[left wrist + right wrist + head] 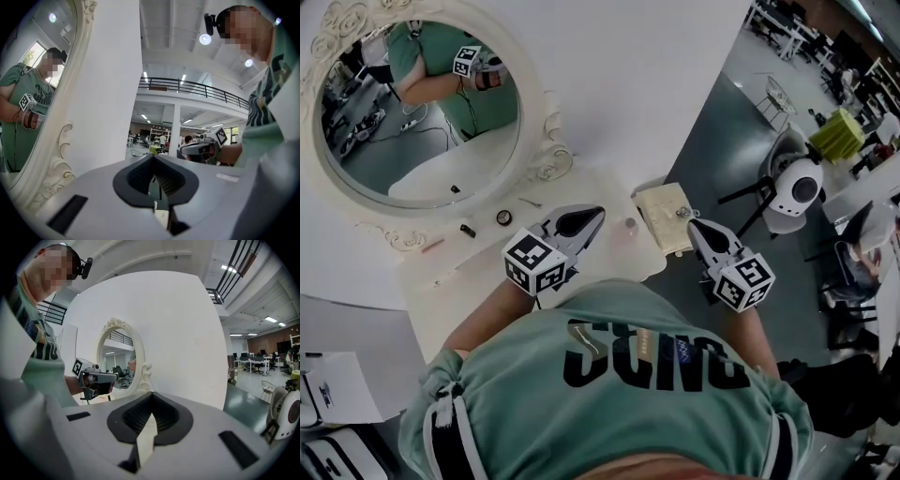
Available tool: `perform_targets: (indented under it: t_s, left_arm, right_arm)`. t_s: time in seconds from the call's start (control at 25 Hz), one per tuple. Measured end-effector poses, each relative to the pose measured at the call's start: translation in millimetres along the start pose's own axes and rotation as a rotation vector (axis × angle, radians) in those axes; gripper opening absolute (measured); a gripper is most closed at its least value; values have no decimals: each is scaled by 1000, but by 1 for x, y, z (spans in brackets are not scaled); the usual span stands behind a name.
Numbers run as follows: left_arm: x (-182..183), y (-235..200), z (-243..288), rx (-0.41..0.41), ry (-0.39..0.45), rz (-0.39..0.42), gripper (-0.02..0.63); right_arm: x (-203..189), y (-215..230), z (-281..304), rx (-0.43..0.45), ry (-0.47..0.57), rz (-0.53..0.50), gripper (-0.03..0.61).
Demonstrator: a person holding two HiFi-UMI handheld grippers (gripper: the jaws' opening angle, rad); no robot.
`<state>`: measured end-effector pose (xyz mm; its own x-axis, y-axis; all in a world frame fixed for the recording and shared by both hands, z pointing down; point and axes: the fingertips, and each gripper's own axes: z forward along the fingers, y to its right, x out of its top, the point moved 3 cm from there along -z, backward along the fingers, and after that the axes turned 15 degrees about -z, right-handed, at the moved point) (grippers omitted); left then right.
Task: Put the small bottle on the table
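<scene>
Left gripper (596,213) and right gripper (693,224): jaws closed, empty, held over table (459,291). Oval mirror (441,173) behind. Small dark item (468,230), round disc (503,217) and tan box (664,217) lie nearby.

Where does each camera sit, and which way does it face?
Head view: on the head, steeply down on table, mirror, left gripper, right gripper, green shirt.
Left gripper view: on that gripper, along shut jaws past the mirror's frame; shirt at right.
Right gripper view: on that gripper, facing the mirror; shirt at left.
Shared: each gripper view shows the other gripper.
</scene>
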<state>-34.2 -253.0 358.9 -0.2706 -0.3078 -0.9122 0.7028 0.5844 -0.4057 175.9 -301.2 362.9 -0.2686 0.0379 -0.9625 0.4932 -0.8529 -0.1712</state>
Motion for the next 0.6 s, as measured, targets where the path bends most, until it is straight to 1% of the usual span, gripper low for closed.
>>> perform_targets:
  t_s: [0.28, 0.6]
  left_arm:
    - [-1, 2, 2, -9, -10, 2, 9]
    - [-2, 4, 3, -18, -16, 4, 9]
  right_arm:
    - [0, -2, -3, 11, -3, -24, -6]
    - [3, -4, -7, 2, -11, -26, -6]
